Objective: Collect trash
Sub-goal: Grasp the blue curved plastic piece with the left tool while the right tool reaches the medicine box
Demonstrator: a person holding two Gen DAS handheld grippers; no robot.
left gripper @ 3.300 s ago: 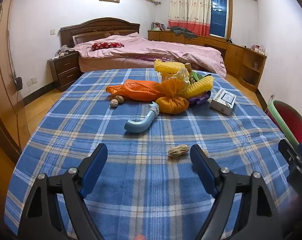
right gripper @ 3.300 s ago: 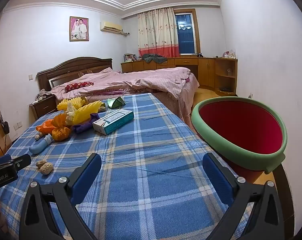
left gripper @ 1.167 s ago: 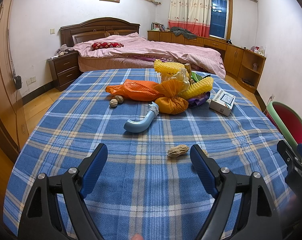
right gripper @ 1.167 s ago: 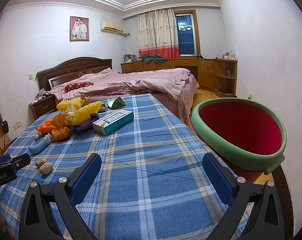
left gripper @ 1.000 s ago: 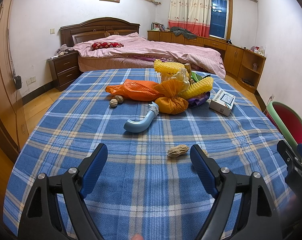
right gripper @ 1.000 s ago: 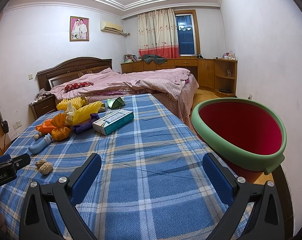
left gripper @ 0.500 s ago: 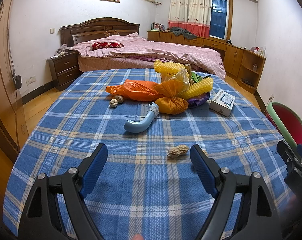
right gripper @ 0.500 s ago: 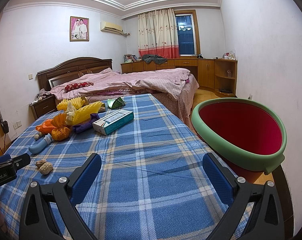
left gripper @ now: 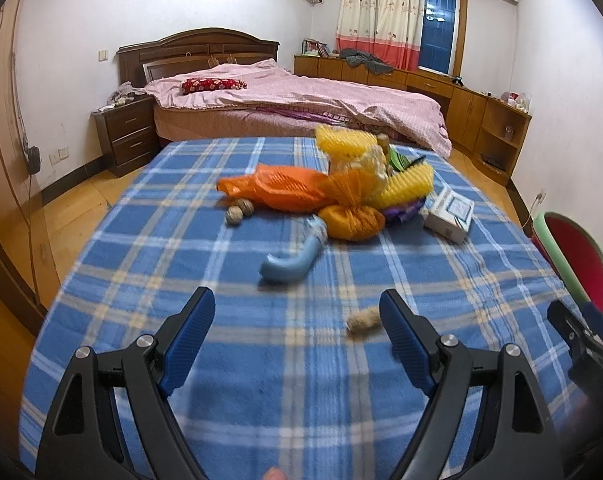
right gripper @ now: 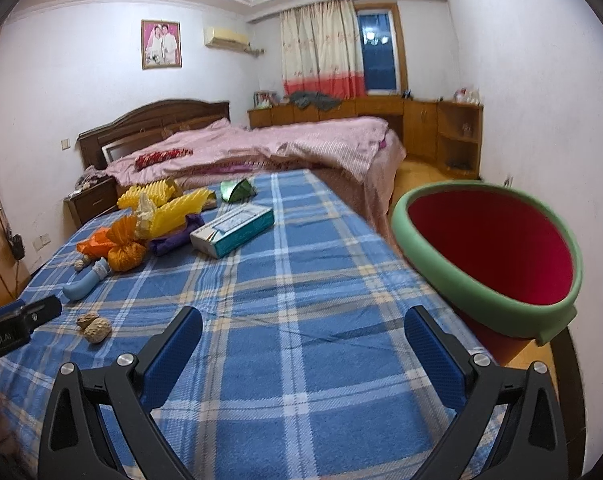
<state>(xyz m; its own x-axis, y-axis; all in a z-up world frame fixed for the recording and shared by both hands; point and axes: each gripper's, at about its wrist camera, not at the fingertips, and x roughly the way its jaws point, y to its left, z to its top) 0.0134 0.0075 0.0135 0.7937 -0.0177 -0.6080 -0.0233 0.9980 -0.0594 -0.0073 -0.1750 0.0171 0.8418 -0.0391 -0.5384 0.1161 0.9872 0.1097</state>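
Blue plaid cloth [left gripper: 149, 240], woolly and slightly rumpled, covers the table under both my tools. My left gripper [left gripper: 297, 322] hangs spread wide with nothing between its ribbed blue pads, and my right gripper [right gripper: 303, 330] is likewise released and empty. The trash sits in a heap toward the far end: a crinkly orange plastic bag [left gripper: 277, 190], a knotted orange mesh bundle [left gripper: 351, 220], yellow ridged foam netting [left gripper: 407, 186], and a smooth, curved blue tube [left gripper: 291, 264] just in front of them. A rectangular white-and-teal carton [right gripper: 233, 230] lies beside the heap. Rough-shelled peanuts [right gripper: 95, 326] lie apart, one of them just inside my left gripper's right finger.

Only my right view shows the green foil wrapper [right gripper: 237, 190] behind the pile, and the full round red bin with its thick green rim [right gripper: 481, 284] touching the table's right edge. My left view alone shows two walnuts [left gripper: 239, 211] beside the orange bag. Bare cloth stretches between both grippers and the heap.
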